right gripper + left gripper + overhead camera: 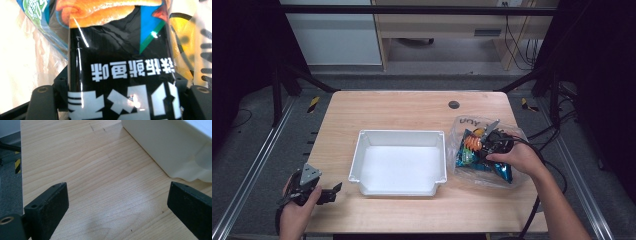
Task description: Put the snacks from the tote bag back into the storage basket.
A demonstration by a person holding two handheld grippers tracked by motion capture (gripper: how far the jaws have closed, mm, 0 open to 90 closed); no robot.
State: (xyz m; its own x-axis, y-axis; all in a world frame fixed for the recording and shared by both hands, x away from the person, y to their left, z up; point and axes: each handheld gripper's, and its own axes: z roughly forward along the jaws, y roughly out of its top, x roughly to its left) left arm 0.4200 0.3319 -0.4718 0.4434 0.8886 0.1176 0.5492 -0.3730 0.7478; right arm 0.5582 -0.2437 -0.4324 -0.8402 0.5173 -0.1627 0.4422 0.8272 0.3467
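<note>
A clear plastic bag point(462, 125) with several snack packets lies on the right of the wooden table point(402, 107). My right gripper point(484, 142) reaches into it. In the right gripper view, a black snack packet point(117, 50) with white lettering and orange artwork stands between the jaws, and the right gripper point(120, 85) is shut on its two sides. A white tray point(362, 150) sits mid-table. My left gripper point(334, 192) hovers at the table's front left corner. In the left gripper view, the left gripper point(117, 200) is open over bare wood with nothing between the jaws.
A blue packet point(497, 172) lies in the bag near the right hand. A green and blue packet point(37, 10) sits beside the black one. The tray's corner point(162, 147) is just ahead of the left jaws. A dark round hole point(454, 105) marks the table's far side.
</note>
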